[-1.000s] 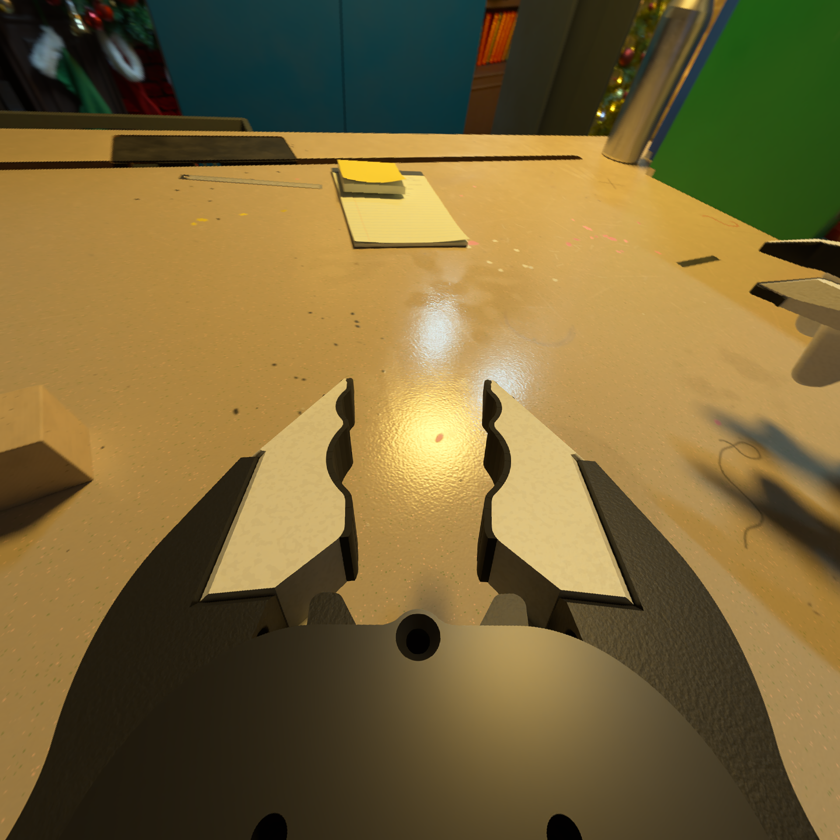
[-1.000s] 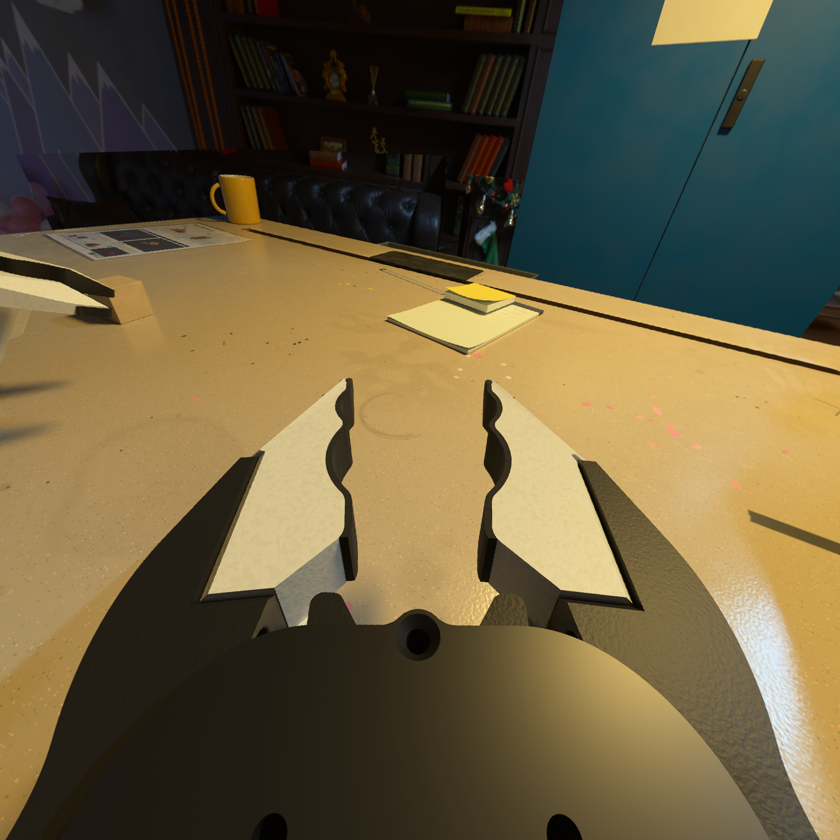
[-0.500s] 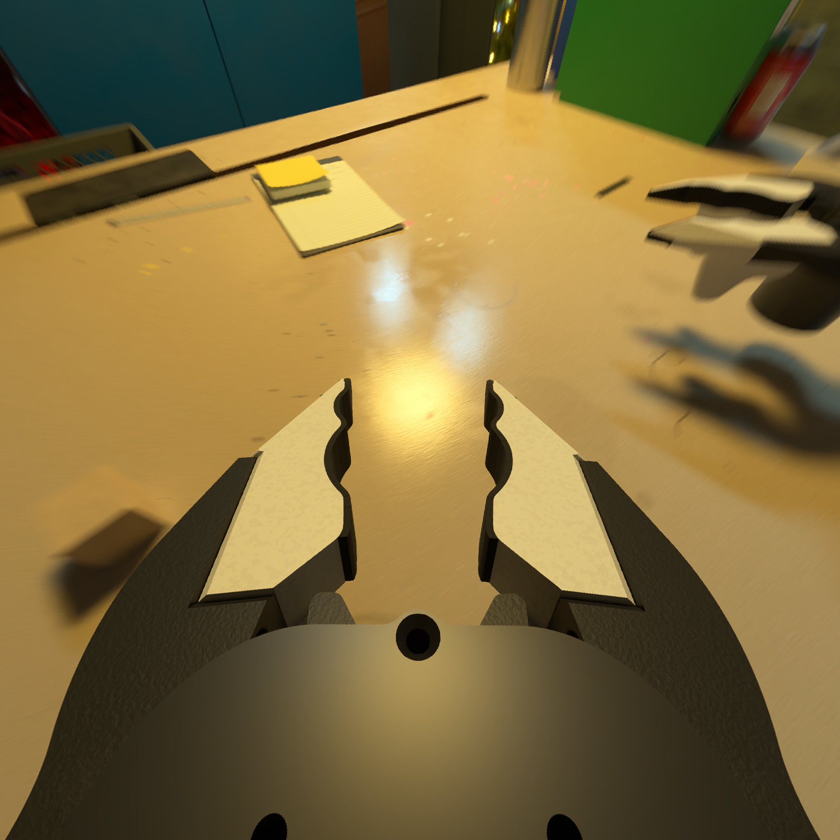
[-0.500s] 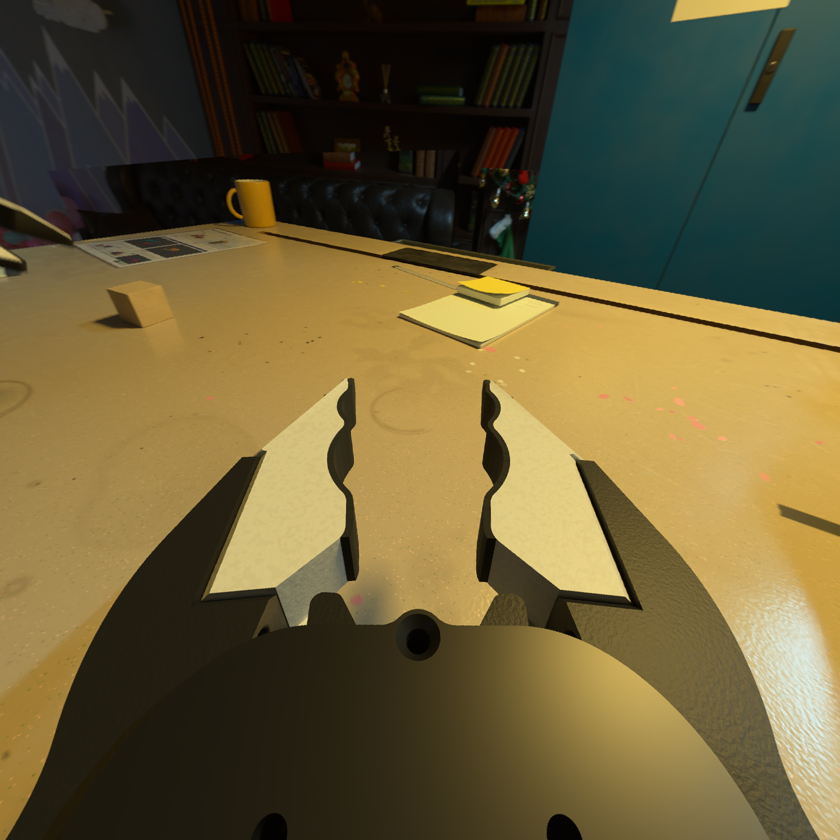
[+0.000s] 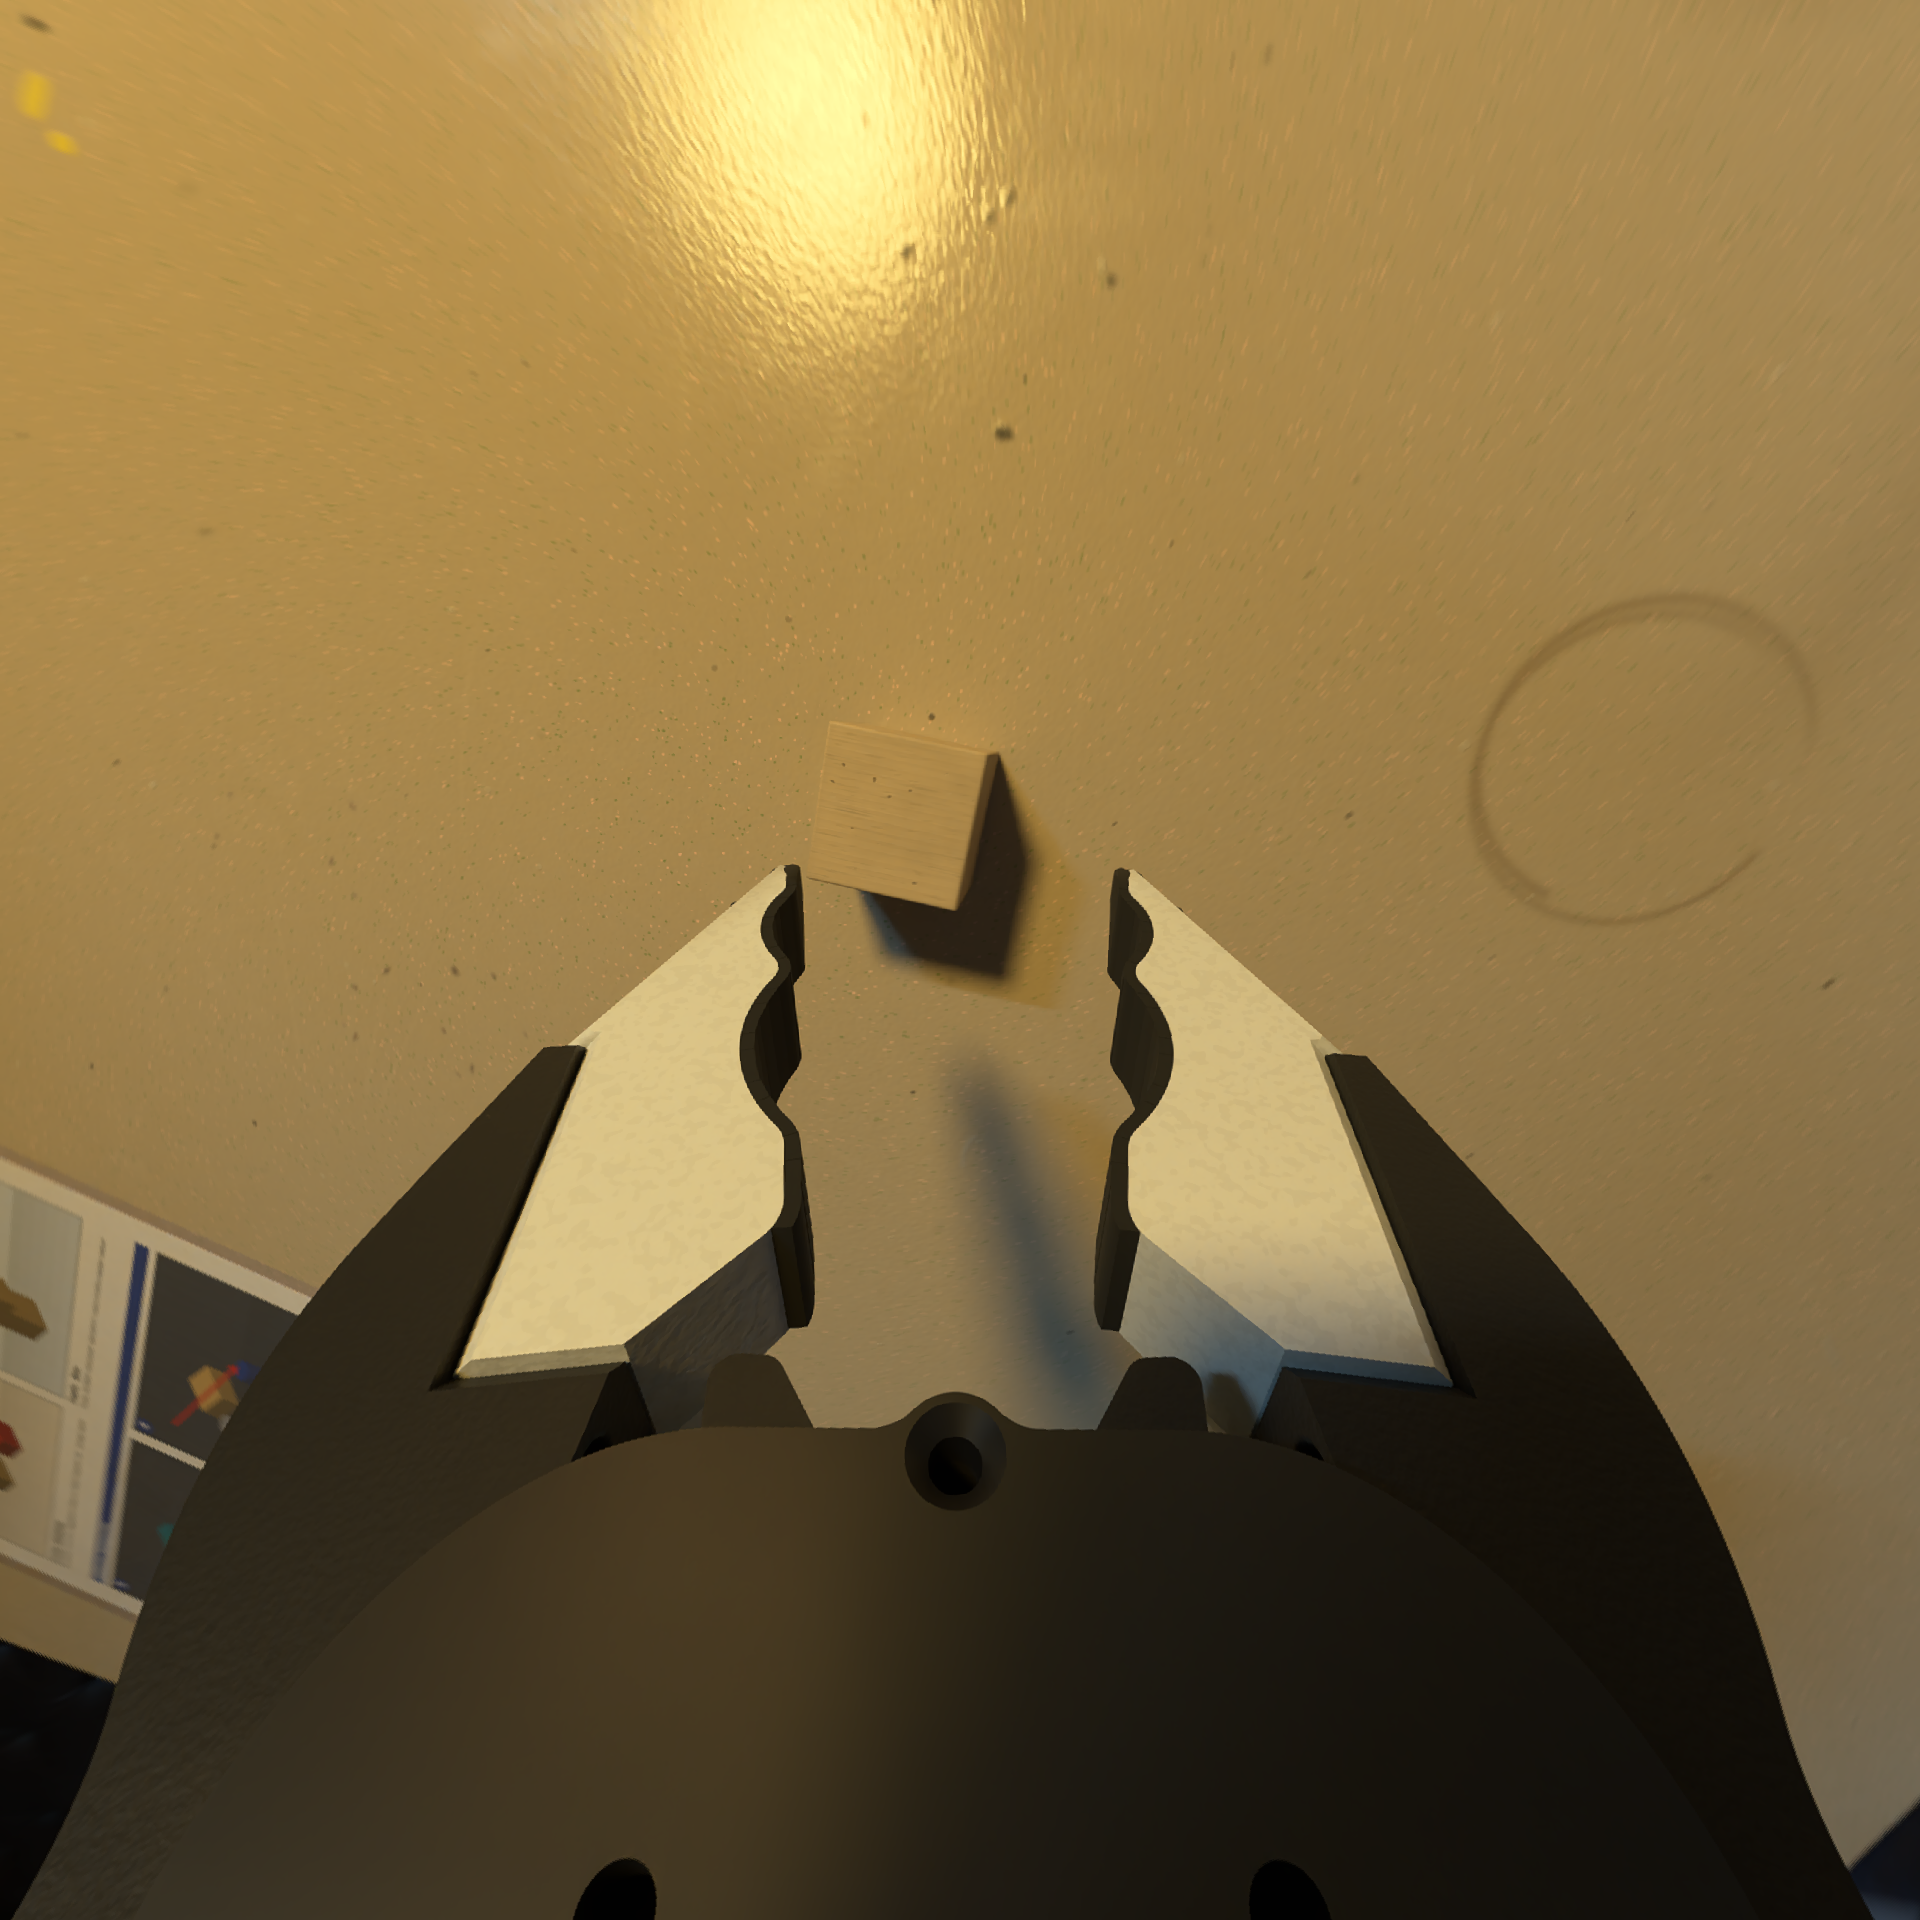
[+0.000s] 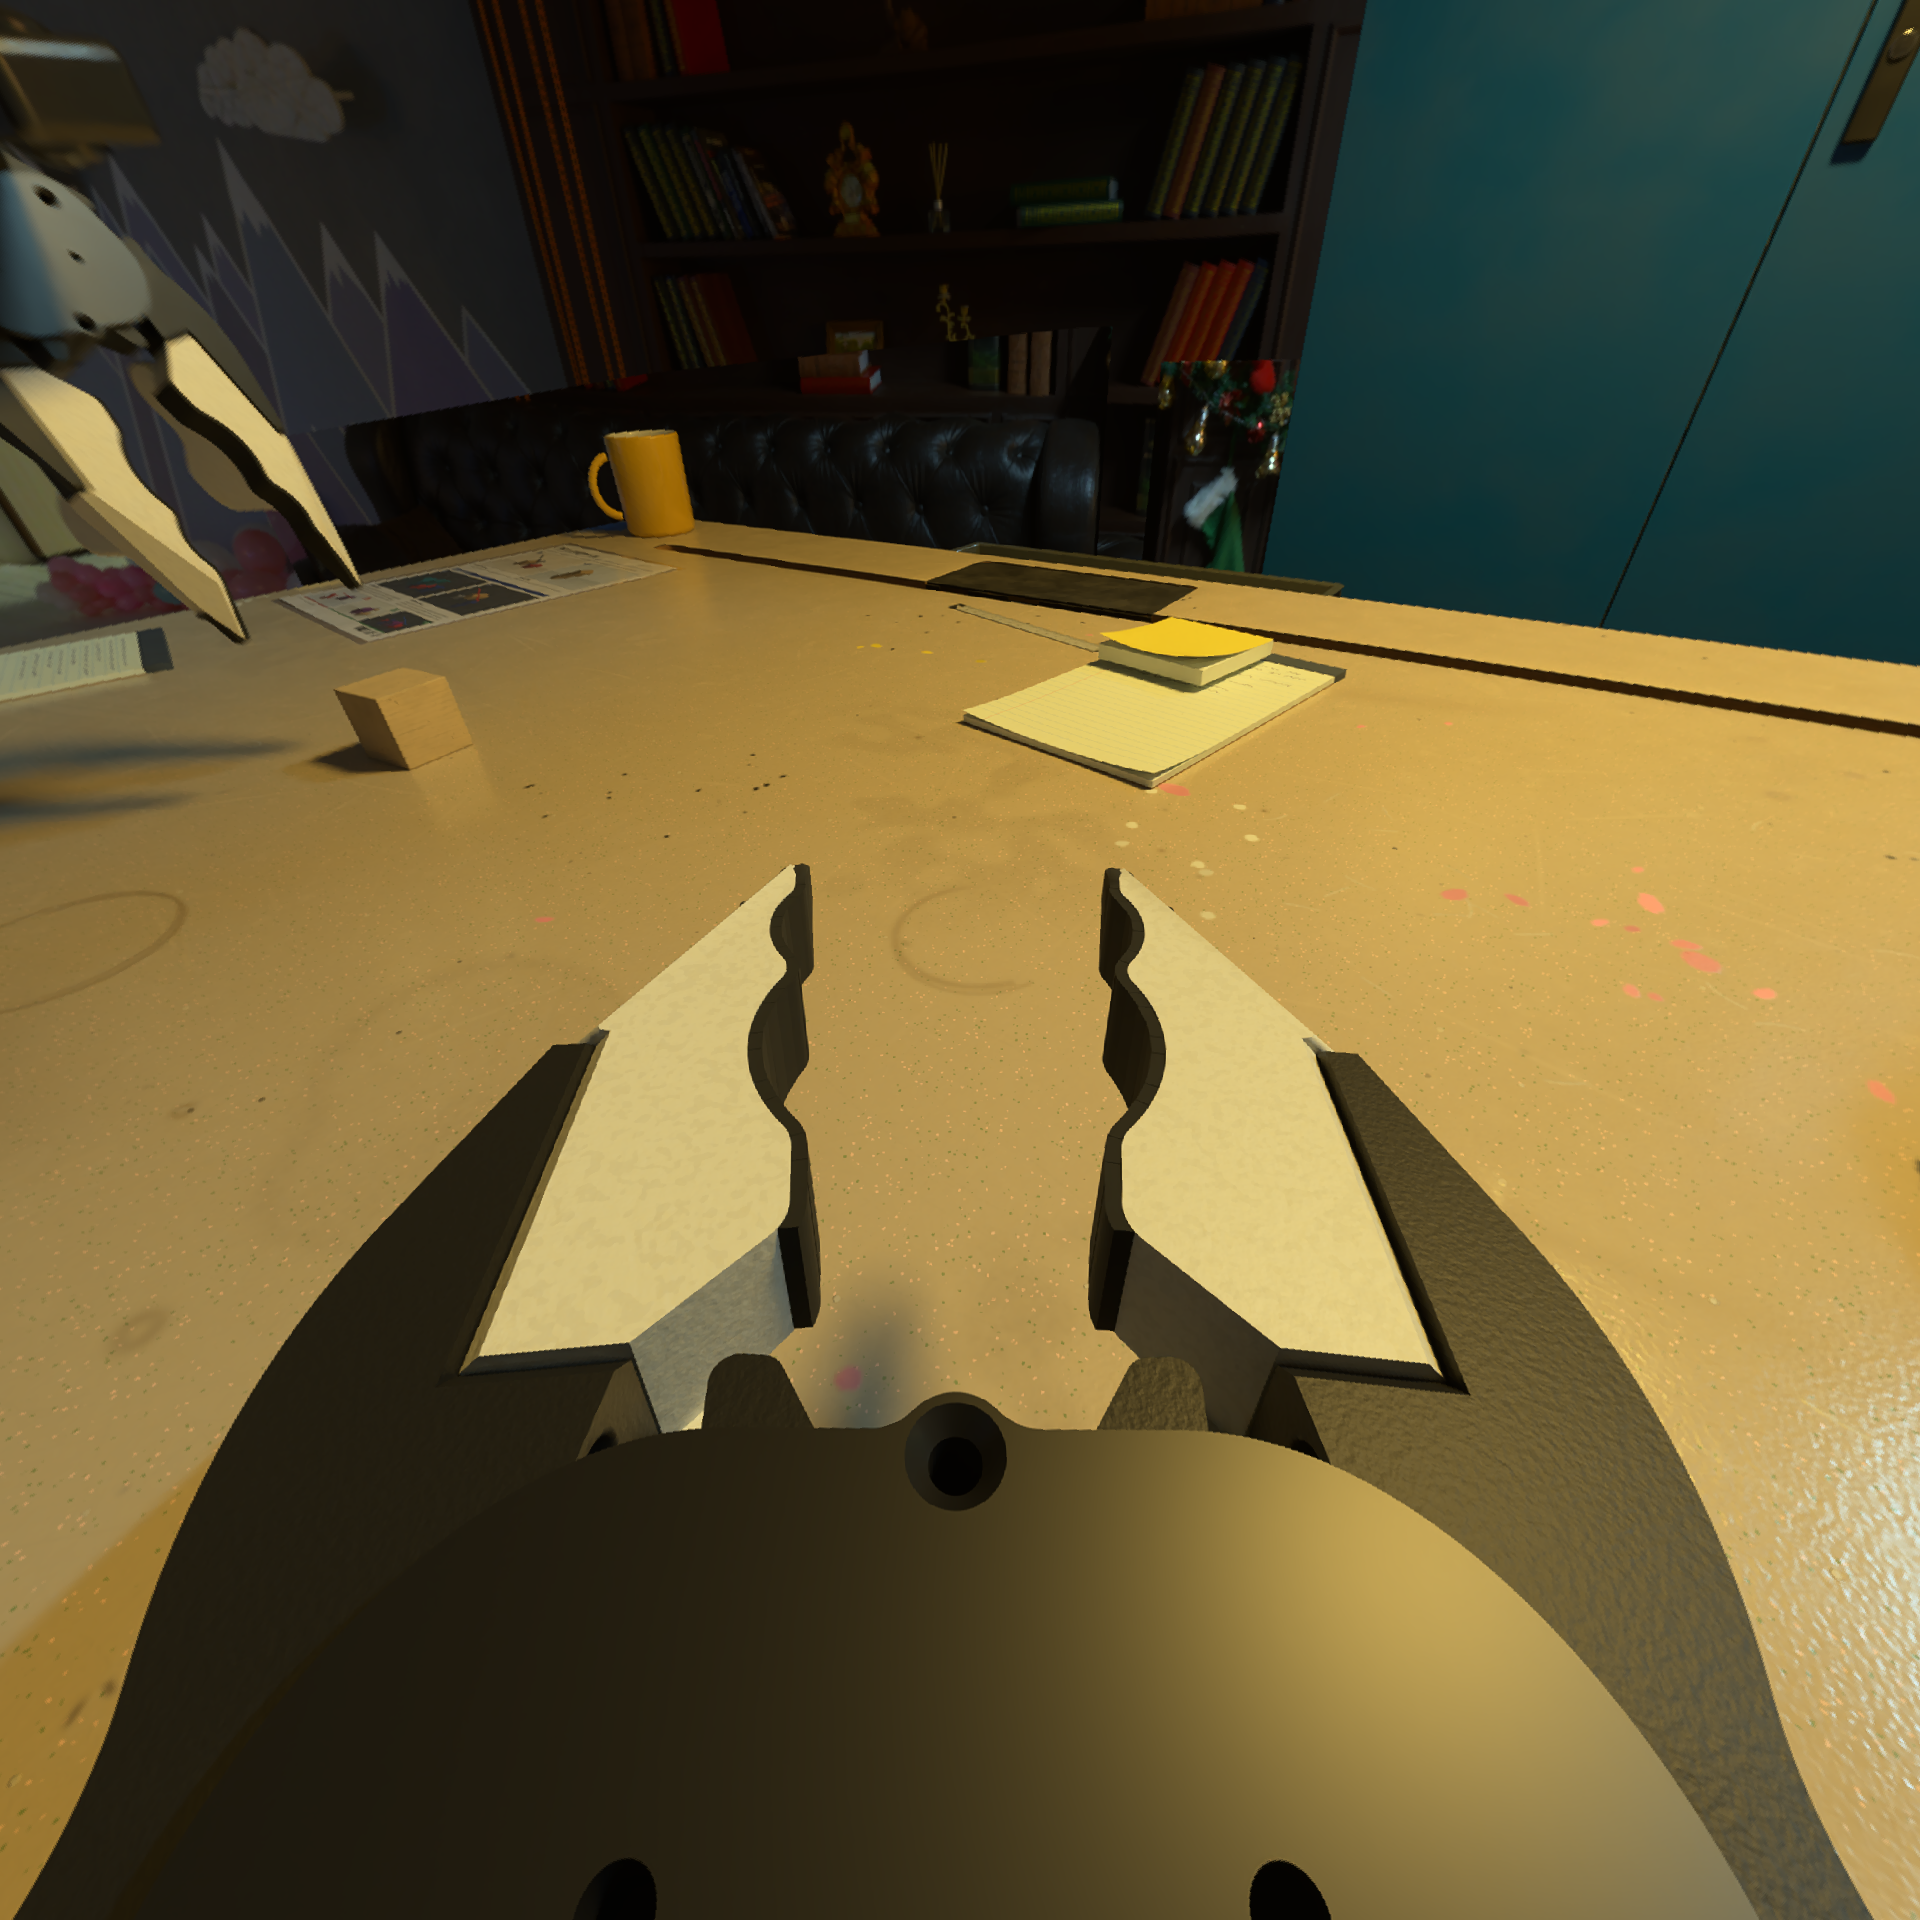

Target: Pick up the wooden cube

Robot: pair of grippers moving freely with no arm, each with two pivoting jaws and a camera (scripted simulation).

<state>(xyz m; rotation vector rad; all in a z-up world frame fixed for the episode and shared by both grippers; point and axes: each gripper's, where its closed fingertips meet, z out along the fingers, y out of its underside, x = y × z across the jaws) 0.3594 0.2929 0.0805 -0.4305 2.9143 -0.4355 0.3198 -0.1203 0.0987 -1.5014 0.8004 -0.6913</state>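
Wooden cube (image 5: 899,828) flat on table (image 5: 416,520), skewed | left tongs (image 5: 954,883) agape above

Both grippers share one build. The left gripper (image 5: 954,883) has a dark brown, rounded, matte body with a round screw hole at its centre front and two oval holes near the bottom edge. Its fingers (image 5: 665,1132) are cream wedges with dark, wavy inner pads. The right gripper (image 6: 954,883) looks identical.
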